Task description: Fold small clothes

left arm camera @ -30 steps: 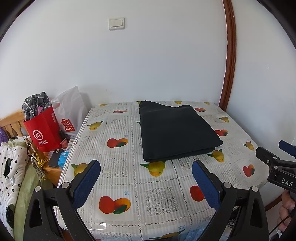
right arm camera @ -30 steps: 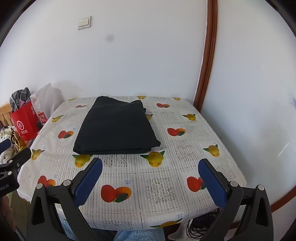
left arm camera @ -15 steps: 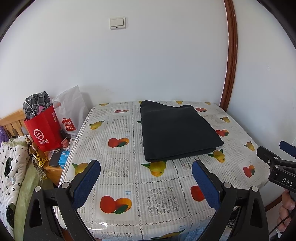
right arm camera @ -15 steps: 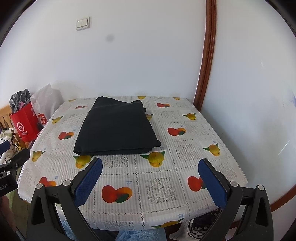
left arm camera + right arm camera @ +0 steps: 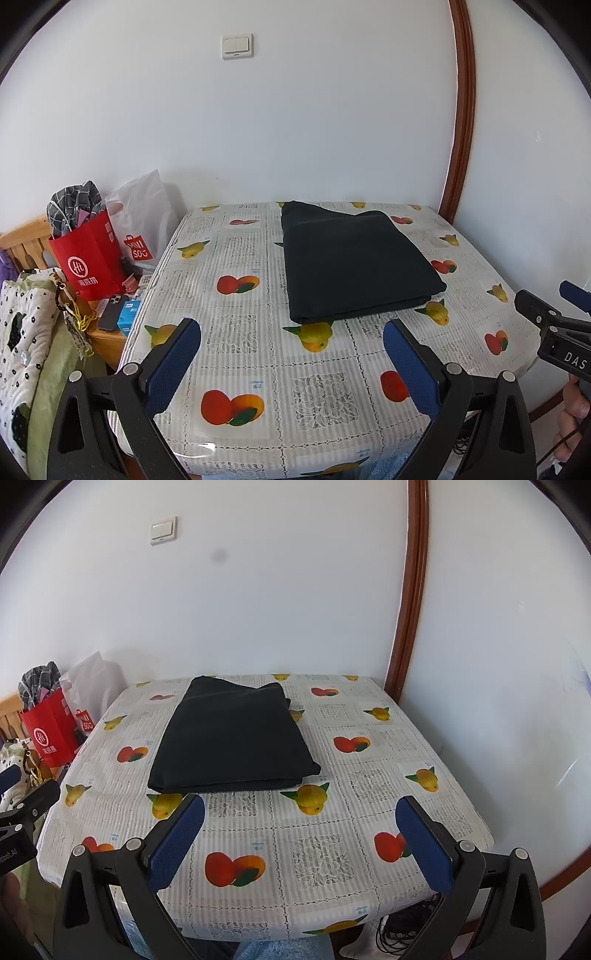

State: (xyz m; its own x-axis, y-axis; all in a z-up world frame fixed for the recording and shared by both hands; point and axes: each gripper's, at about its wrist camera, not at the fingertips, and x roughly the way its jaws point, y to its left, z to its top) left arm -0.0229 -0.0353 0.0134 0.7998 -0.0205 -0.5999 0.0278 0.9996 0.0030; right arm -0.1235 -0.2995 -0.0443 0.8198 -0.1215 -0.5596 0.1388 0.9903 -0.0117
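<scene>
Bags: red bag (image 5: 86,258) and white bag (image 5: 142,225), far left, off the table (image 5: 258,373). My left gripper (image 5: 291,354): spread wide, empty. Dark folded garment (image 5: 354,266): mid-table, ahead of both my grippers, long axis near-to-far, touching neither. My right gripper (image 5: 299,830): spread wide, empty, seemingly no nearer.

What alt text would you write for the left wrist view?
A folded dark garment lies on a table with a fruit-print tablecloth, beyond the open, empty left gripper. A red shopping bag stands left of the table.
</scene>
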